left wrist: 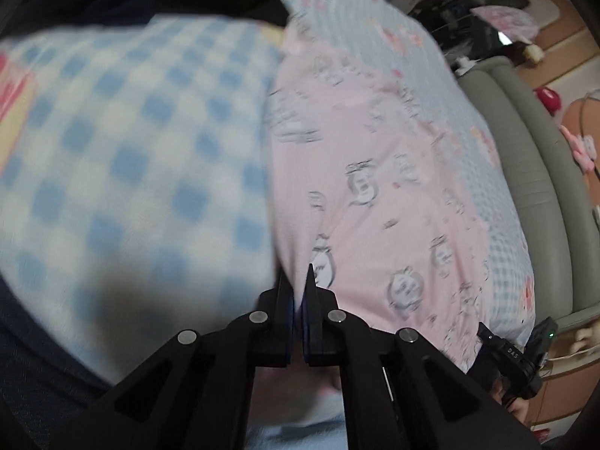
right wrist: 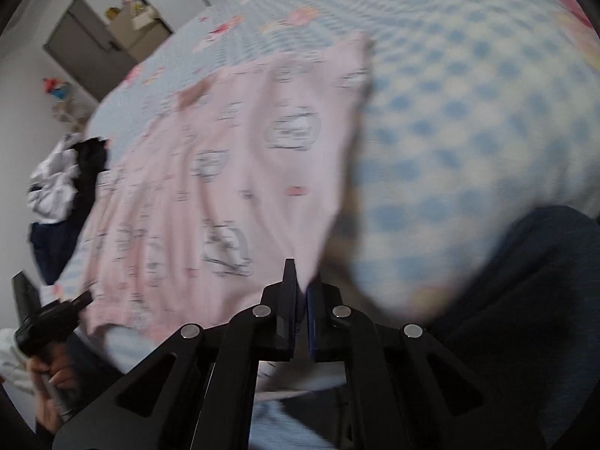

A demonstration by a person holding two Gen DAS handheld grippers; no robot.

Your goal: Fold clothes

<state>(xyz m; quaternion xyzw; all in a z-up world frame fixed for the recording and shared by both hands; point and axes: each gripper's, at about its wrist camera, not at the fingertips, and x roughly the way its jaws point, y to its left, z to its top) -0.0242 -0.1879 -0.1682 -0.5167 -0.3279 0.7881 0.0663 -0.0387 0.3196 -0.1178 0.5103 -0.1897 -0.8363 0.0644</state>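
A pink garment (left wrist: 375, 195) printed with grey cartoon figures is stretched over the bed. My left gripper (left wrist: 299, 281) is shut on one edge of it, the cloth running up between the black fingers. In the right wrist view the same pink garment (right wrist: 210, 172) spreads to the left, and my right gripper (right wrist: 303, 281) is shut on its near corner. The other hand-held gripper (right wrist: 48, 322) shows at the lower left of the right wrist view, and at the lower right of the left wrist view as a black device (left wrist: 517, 356).
A blue-and-white checked blanket (left wrist: 131, 150) lies beside the garment on the patterned bed sheet (right wrist: 337, 3). Dark blue cloth (right wrist: 525, 300) lies close by. A pile of white and dark clothes (right wrist: 63, 187) sits at the bed's edge. A grey padded bed frame (left wrist: 532, 172) borders the mattress.
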